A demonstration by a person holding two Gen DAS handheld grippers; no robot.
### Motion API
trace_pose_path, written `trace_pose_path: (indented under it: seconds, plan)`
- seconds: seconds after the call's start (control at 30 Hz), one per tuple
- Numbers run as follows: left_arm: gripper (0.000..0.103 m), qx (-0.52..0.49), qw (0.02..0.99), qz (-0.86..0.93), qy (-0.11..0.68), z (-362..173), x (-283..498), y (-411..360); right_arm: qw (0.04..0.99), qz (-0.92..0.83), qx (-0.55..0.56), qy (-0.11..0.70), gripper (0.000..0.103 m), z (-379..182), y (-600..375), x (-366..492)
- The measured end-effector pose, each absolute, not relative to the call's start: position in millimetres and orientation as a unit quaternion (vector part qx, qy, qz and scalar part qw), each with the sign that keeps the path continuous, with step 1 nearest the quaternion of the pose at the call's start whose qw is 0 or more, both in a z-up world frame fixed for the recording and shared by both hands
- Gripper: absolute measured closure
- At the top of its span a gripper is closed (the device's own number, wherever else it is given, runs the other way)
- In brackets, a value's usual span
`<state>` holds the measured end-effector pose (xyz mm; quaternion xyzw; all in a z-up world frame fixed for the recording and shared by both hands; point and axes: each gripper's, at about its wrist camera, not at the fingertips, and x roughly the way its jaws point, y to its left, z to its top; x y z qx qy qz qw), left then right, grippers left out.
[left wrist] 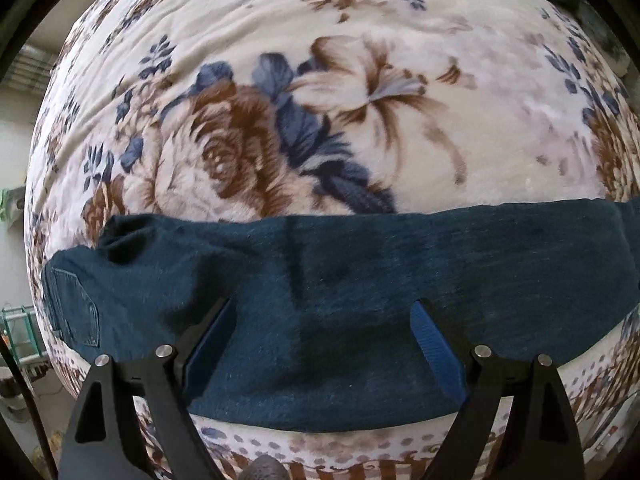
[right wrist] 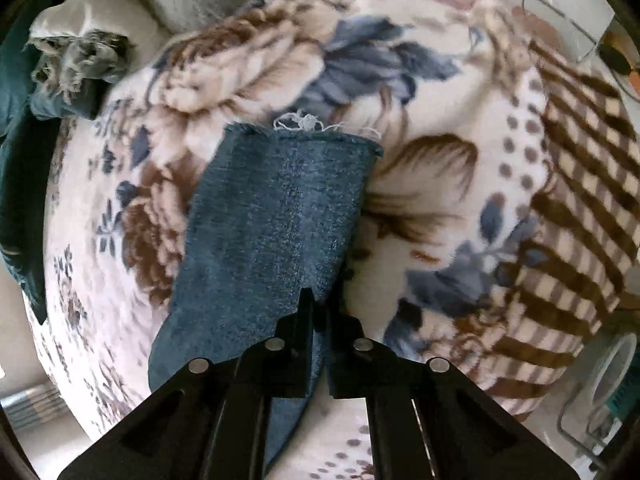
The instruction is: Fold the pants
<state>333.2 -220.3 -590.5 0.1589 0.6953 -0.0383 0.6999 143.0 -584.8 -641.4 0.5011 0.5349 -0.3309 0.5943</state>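
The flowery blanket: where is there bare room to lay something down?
Free: the blanket beyond the pants, and right of the leg end, toward the striped border. Crowded: the corner with piled clothes.

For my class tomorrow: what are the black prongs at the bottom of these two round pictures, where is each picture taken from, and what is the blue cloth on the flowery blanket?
There is no robot here: a person holds a two-fingered gripper in each hand, with a wide-angle camera on each looking along its fingers. The prongs are those fingers. One picture is from the left gripper, which stands open above the pants; a back pocket shows at the left end. The other is from the right gripper, shut on a pant leg near its frayed hem. The pants lie on a floral blanket. Other clothes are piled in a far corner.
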Motion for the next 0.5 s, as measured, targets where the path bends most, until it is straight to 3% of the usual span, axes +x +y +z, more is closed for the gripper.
trace_pose_path:
  seconds: [0.07, 0.13, 0.17, 0.2, 0.33, 0.5]
  plan:
    - [0.014, 0.153, 0.701, -0.036, 0.696, -590, 334, -214, 0.577, -0.315, 0.504, 0.561, 0.087, -650, -591, 149]
    - [0.014, 0.142, 0.707, -0.029, 0.693, -587, 334, -203, 0.583, -0.303, 0.502, 0.562, 0.059, -642, -590, 150]
    - [0.014, 0.134, 0.712, -0.025, 0.689, -583, 334, -195, 0.592, -0.303, 0.487, 0.567, 0.038, -630, -585, 152]
    - [0.014, 0.123, 0.717, -0.021, 0.686, -578, 333, -186, 0.601, -0.301, 0.476, 0.568, 0.033, -621, -580, 152]
    - [0.014, 0.048, 0.729, -0.004, 0.683, -561, 332, -129, 0.631, -0.266, 0.429, 0.589, 0.033, -581, -517, 161]
    - [0.014, -0.008, 0.723, 0.036, 0.690, -551, 322, -30, 0.616, -0.179, 0.446, 0.624, 0.033, -584, -399, 182]
